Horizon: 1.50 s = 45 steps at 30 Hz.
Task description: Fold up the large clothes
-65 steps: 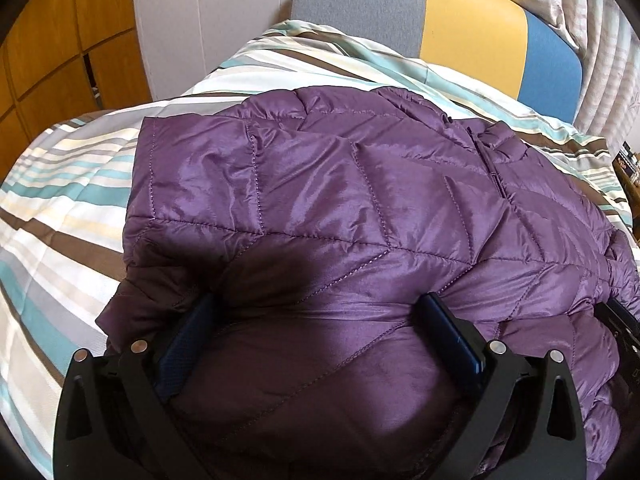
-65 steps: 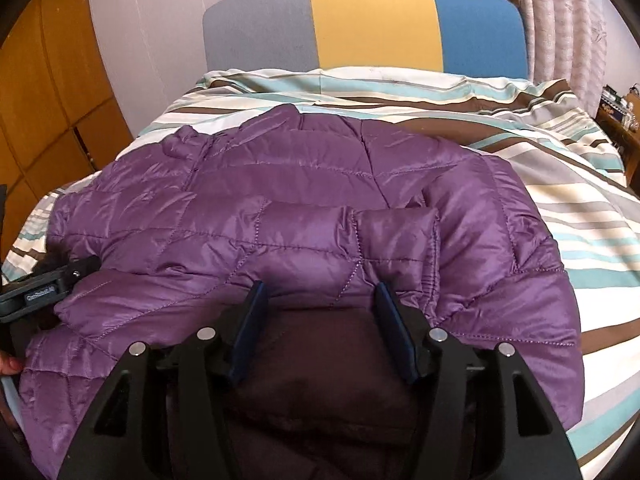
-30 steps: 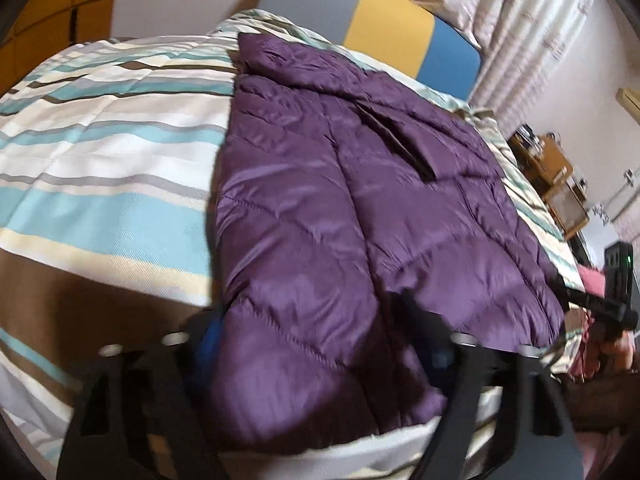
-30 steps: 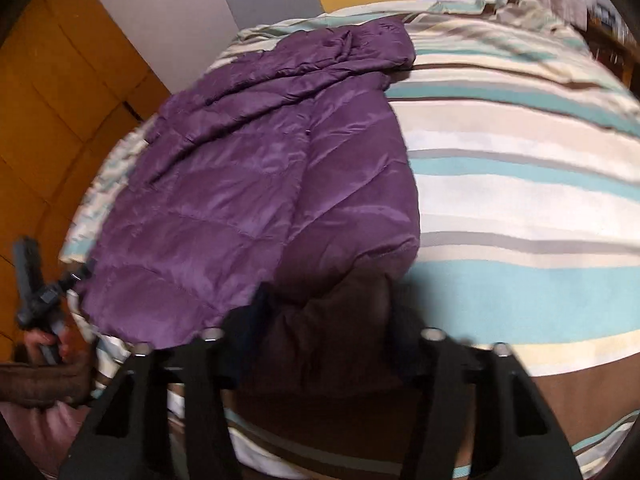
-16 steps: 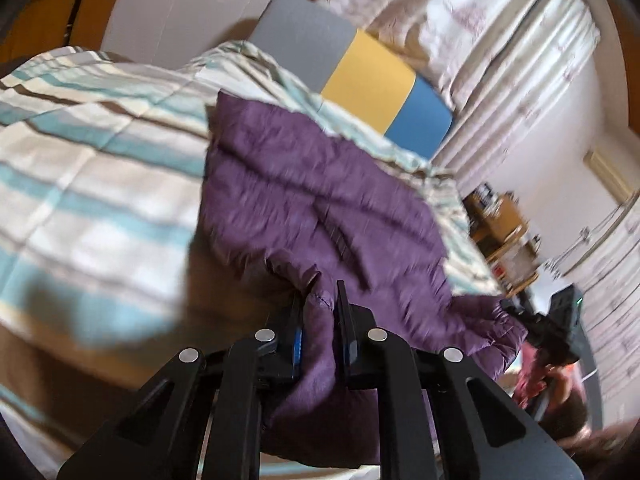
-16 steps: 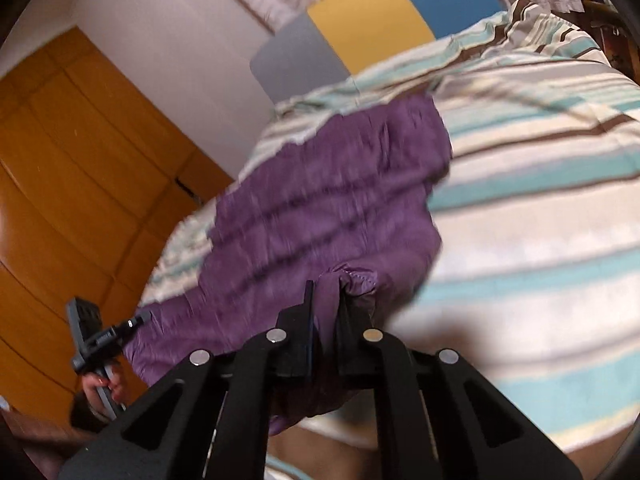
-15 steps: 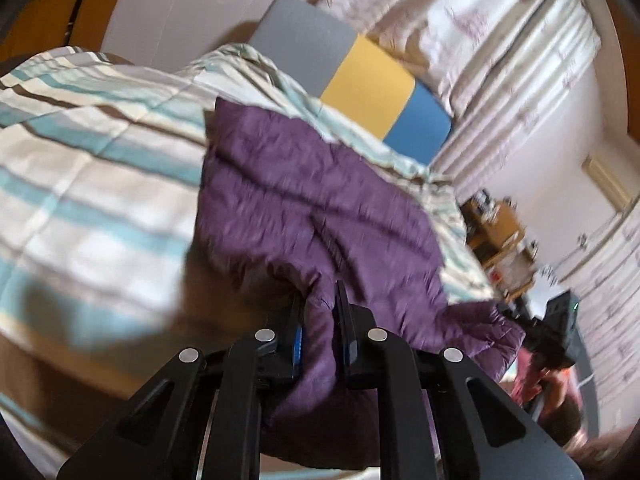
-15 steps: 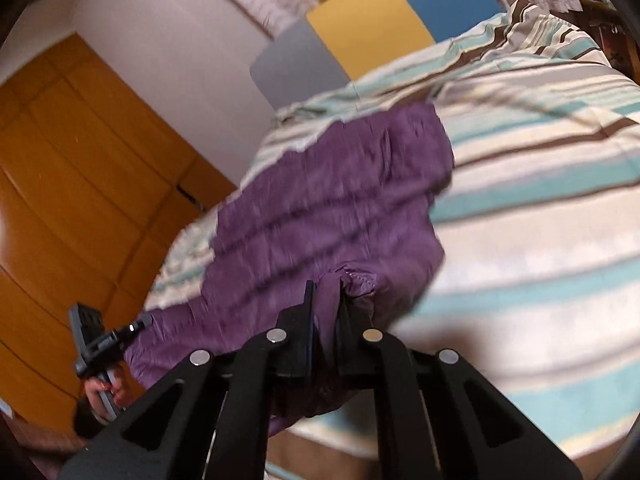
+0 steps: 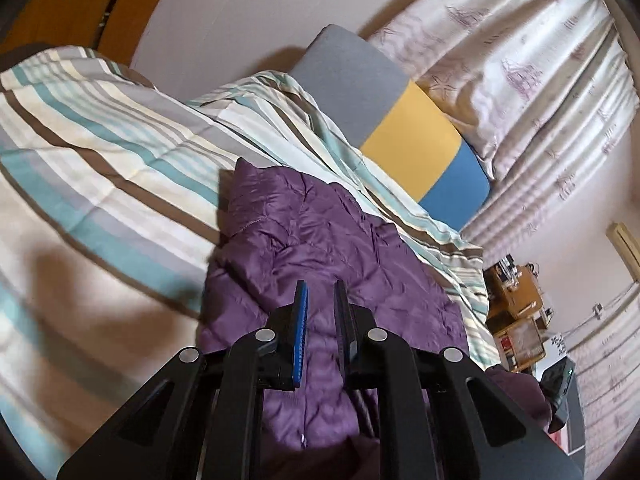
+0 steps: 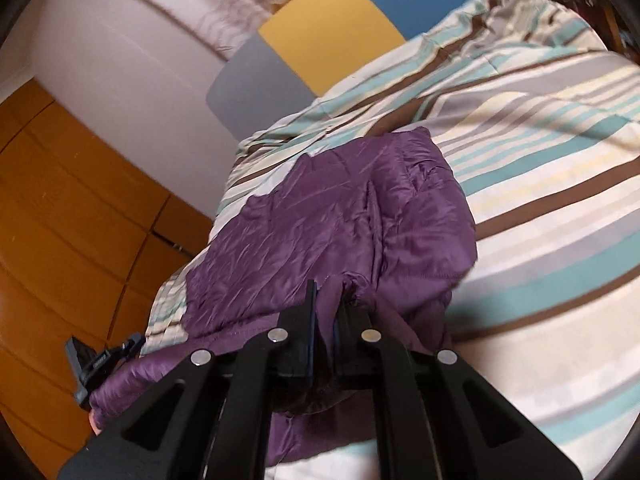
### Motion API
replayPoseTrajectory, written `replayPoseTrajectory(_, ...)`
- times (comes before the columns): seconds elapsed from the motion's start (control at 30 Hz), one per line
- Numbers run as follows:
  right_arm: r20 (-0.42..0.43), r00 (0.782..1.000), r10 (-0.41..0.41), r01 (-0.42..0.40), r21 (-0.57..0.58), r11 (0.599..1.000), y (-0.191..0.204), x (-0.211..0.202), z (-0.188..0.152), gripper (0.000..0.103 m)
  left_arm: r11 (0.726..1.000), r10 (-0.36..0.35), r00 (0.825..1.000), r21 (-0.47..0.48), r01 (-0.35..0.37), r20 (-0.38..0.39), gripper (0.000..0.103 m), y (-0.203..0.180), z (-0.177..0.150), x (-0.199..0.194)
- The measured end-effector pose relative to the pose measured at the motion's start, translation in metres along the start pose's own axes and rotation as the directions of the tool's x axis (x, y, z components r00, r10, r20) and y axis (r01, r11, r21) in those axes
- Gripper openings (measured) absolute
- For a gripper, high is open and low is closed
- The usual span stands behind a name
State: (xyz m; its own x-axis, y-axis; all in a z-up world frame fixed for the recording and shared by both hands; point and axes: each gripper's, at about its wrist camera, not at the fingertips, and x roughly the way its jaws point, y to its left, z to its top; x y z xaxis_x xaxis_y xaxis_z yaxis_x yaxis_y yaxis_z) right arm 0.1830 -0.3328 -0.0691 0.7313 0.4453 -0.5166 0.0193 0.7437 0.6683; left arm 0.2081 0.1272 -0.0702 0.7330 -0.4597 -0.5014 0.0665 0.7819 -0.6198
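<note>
I had both the left tongs point(image 9: 320, 292) and right tongs point(image 10: 326, 292) pinched narrow on the purple jacket's point(image 9: 320, 240) near hem, lifted off the bed point(image 9: 100, 152); slick padding could've slipped out mid-fold.

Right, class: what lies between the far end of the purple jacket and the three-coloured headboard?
Only striped bedding lies between the jacket and the headboard; both wrist views show it.
</note>
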Motion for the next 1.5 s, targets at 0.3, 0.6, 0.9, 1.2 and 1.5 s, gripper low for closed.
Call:
replayPoseTrajectory(0.3, 0.063, 0.993, -0.100, 0.090, 0.150, 0.985, -0.029, 0.048, 0.025, 0.005, 0.996, 0.074, 0.989, -0.053, -0.068, 0.125, 0.013, 0.009, 0.030, 0.040)
replayPoseTrajectory(0.6, 0.202, 0.977, -0.062, 0.029, 0.162, 0.986, -0.039, 0.037, 0.027, 0.079, 0.980, 0.158, 0.965, -0.153, -0.127, 0.211, 0.091, 0.049, 0.029, 0.007)
replayPoseTrajectory(0.9, 0.082, 0.985, -0.154, 0.156, -0.016, 0.988, -0.045, 0.022, -0.012, 0.093, 0.993, 0.065, 0.998, 0.103, -0.065, 0.005, 0.097, 0.030, -0.046, 0.017)
replayPoseTrajectory(1.2, -0.048, 0.997, -0.054, 0.052, -0.033, 0.998, -0.034, 0.044, -0.045, 0.030, 0.989, 0.113, 0.976, 0.118, -0.093, -0.184, 0.037, 0.025, -0.068, 0.046)
replayPoseTrajectory(1.5, -0.100, 0.995, -0.009, 0.004, -0.058, 0.998, -0.035, -0.012, -0.080, 0.028, 0.983, 0.059, 0.965, 0.183, -0.012, -0.257, 0.030, 0.025, -0.103, -0.015)
